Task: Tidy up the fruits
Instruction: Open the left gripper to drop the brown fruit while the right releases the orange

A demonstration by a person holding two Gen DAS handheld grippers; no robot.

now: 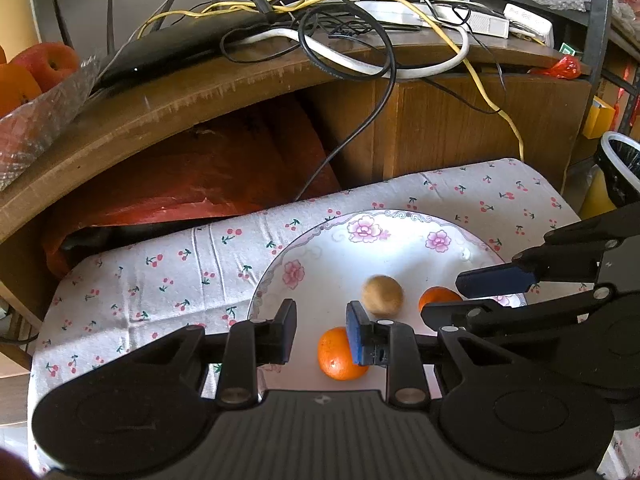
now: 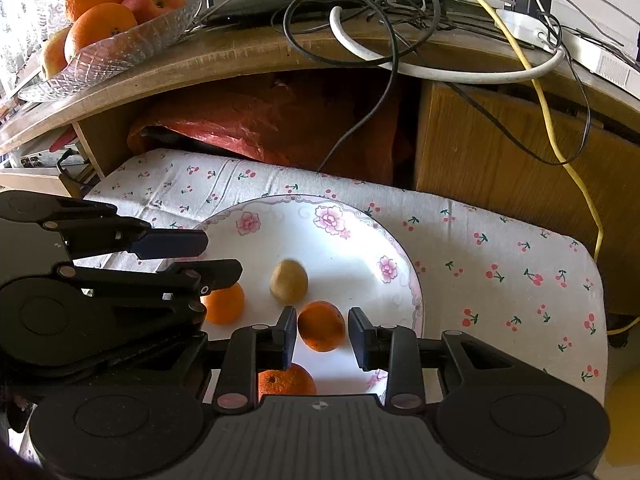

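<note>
Only seen from right wrist: 3 small oranges on the flowered plate (image 2: 400, 248), namely one between the right gripper (image 2: 322, 336) fingers (image 2: 320, 326), untouched on both sides, one near the camera base (image 2: 286, 382), one half under the left gripper (image 2: 224, 304); also a glass fruit bowl (image 2: 120, 52) with oranges and apples on the wooden shelf (image 2: 224, 60). Seen from left wrist: just 2 oranges, one (image 1: 336, 354) beside the blue pad of the left gripper (image 1: 321, 330), outside its gap, another (image 1: 438, 298) partly behind the right gripper; a black bin with white liner (image 1: 620, 164) at far right. Tan round fruit (image 1: 382, 295) mid-plate in both views, touching nothing. Both tools parted moderately wide, holding nothing. Plate resting on a white cherry-print cloth (image 1: 160, 272) over a low surface. Behind: red plastic bag (image 2: 260, 124) under the shelf, tangle of black, white and yellow cables (image 2: 400, 20), black router (image 1: 180, 44), white power strip (image 1: 480, 20).
</note>
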